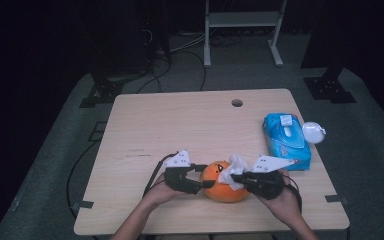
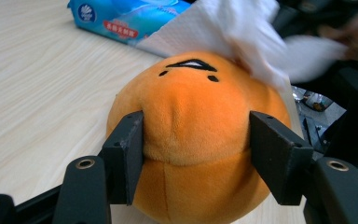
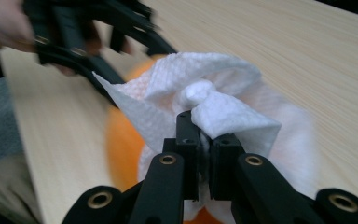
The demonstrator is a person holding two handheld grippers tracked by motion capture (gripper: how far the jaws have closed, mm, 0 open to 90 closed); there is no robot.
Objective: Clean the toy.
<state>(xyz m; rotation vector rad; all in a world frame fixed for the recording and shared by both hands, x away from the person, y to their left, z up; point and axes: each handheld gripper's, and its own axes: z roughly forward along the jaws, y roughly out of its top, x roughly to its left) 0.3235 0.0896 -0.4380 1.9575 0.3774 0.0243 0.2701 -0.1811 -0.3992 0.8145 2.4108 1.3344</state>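
Observation:
A round orange plush toy [image 1: 223, 185] with a small stitched face lies near the table's front edge. My left gripper [image 1: 204, 176] is shut on the plush toy [image 2: 193, 135], one pad dug into each side of its soft body. My right gripper [image 1: 236, 176] is shut on a crumpled white tissue [image 1: 235, 167] and holds it against the top right of the toy. In the right gripper view the tissue [image 3: 205, 102] bunches out from between the closed jaws, with the orange plush [image 3: 121, 149] blurred beneath it. The tissue [image 2: 242, 32] drapes over the toy's far side in the left gripper view.
A blue pack of tissues [image 1: 286, 140] lies at the table's right side, and a small white round object [image 1: 313, 132] sits beside it at the edge. The wooden table [image 1: 180, 125] has a cable hole [image 1: 237, 103] at the back. A metal stand [image 1: 242, 30] rises behind the table.

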